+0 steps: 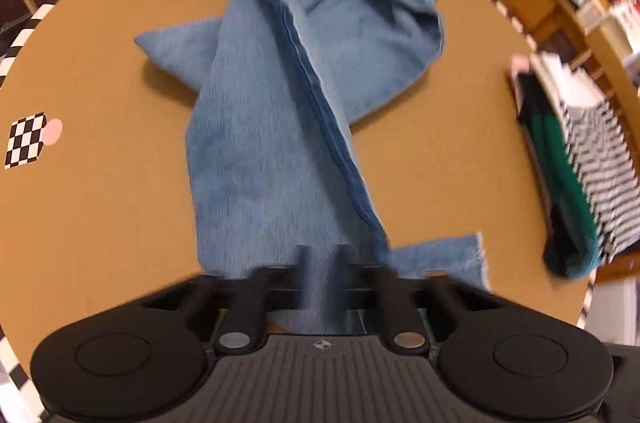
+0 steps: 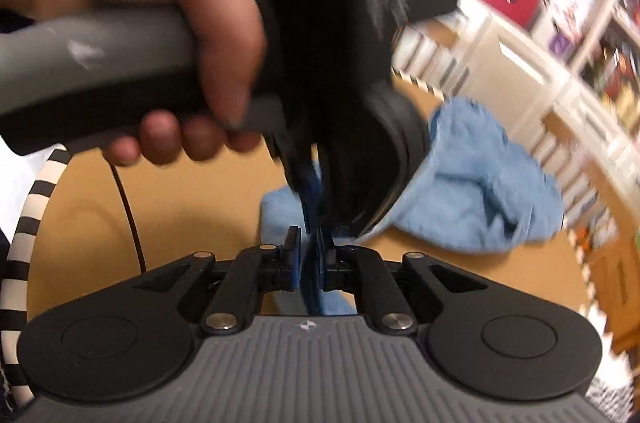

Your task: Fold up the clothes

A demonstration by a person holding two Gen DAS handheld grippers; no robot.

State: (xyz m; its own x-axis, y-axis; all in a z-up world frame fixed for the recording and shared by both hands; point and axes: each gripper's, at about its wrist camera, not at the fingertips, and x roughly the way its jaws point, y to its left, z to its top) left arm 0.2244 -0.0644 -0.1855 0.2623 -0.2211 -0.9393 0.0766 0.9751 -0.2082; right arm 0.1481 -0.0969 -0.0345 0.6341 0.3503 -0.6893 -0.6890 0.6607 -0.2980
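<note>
A light blue denim garment [image 1: 280,103] lies crumpled along the round brown table [image 1: 100,223], a dark seam running down its length. My left gripper [image 1: 323,255] is shut on its near end, and cloth runs up between the fingers. In the right wrist view my right gripper [image 2: 309,243] is shut on a dark blue fold of the same denim [image 2: 480,191]. A person's hand [image 2: 180,23] grips the grey handle of the left tool, whose black body [image 2: 340,63] looms just above my right fingers and hides much of the cloth.
A stack of folded clothes [image 1: 580,159], green and black-and-white striped, sits at the table's right edge. A checkered marker [image 1: 26,139] with a pink dot lies at the left. Black-and-white banding rims the table. A thin cable [image 2: 128,207] hangs over it. Shelves [image 2: 560,63] stand behind.
</note>
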